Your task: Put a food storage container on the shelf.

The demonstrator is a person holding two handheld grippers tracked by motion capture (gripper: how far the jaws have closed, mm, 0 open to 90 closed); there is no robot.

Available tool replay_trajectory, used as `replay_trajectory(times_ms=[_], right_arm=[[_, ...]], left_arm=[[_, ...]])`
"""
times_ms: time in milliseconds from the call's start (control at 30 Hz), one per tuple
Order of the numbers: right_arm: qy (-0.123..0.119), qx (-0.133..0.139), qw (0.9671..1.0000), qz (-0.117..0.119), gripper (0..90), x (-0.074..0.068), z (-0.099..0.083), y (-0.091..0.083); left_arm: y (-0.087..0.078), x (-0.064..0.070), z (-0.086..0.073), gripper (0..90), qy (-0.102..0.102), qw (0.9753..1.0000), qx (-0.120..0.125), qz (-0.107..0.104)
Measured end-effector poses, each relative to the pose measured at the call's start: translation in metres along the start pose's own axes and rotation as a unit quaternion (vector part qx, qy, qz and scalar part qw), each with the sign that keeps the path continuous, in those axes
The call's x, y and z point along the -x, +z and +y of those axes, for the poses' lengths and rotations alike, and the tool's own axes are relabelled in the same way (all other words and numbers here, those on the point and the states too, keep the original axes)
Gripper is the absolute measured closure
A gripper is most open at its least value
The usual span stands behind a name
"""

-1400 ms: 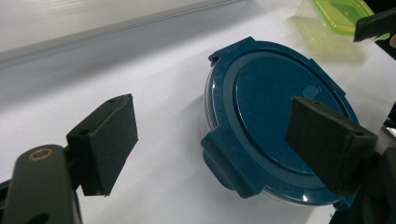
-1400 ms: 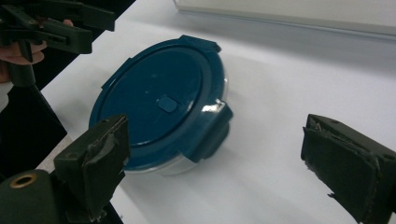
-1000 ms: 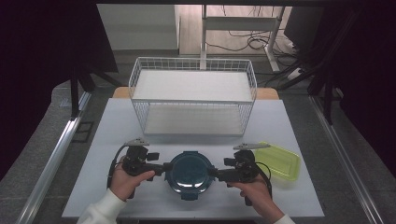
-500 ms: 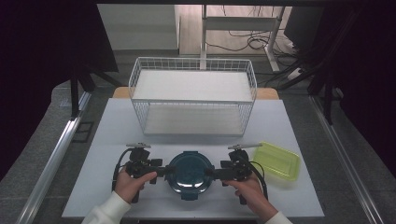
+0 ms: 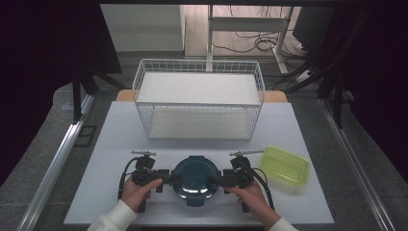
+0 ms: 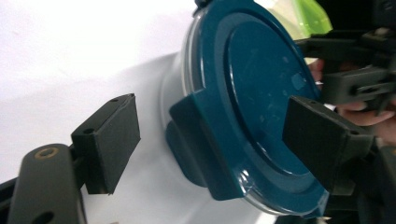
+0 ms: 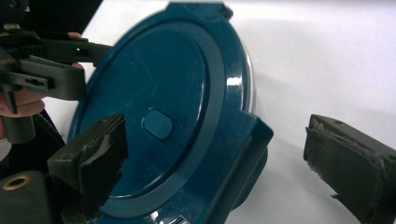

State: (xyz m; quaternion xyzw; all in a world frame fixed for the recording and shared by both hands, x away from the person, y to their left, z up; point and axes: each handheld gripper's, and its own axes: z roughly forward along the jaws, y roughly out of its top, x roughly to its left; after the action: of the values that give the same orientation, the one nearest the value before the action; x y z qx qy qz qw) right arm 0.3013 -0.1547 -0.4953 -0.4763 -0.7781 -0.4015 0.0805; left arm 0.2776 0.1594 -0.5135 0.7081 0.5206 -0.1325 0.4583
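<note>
A round container with a dark teal lid (image 5: 195,177) sits near the table's front edge, and a hand-held gripper flanks it on each side. My left gripper (image 5: 169,177) points at its left rim and my right gripper (image 5: 217,181) at its right rim. In the left gripper view, my left gripper (image 6: 212,140) is open and its jaws straddle a latch tab of the lid (image 6: 261,88) without touching. In the right gripper view, my right gripper (image 7: 224,163) is open too, with the opposite latch tab of the lid (image 7: 159,88) between its jaws.
A white wire basket (image 5: 199,98) stands at the back middle of the white table (image 5: 115,130). A shallow yellow-green container (image 5: 285,165) lies just right of my right gripper. Dark curtains and a metal rail border the table's sides.
Both grippers have come down toward the table and closed in on the teal-lidded container. The right one moved left to its rim. The container has not moved.
</note>
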Motion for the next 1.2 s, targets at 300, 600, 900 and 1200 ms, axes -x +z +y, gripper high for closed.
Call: replay_trajectory(times_ms=[300, 600, 900, 1200], right_arm=[[0.020, -0.008, 0.9997, 0.012, 6.9, 0.004, -0.004, 0.007], [0.054, -0.025, 0.9957, 0.070, 18.9, 0.006, -0.007, 0.011], [0.070, -0.010, 0.9957, 0.061, 25.8, 0.007, -0.006, 0.007], [0.090, 0.002, 0.9943, 0.058, 29.6, 0.006, -0.007, 0.004]], left_arm=[[0.010, -0.004, -0.003, 18.4, -0.017, 0.9995, -0.014, -0.021], [0.014, 0.001, -0.004, 22.8, -0.016, 0.9988, -0.032, -0.033], [0.012, 0.003, -0.004, 26.6, -0.048, 0.9983, -0.023, -0.024], [0.007, 0.009, -0.006, 31.9, -0.038, 0.9991, -0.011, -0.016]])
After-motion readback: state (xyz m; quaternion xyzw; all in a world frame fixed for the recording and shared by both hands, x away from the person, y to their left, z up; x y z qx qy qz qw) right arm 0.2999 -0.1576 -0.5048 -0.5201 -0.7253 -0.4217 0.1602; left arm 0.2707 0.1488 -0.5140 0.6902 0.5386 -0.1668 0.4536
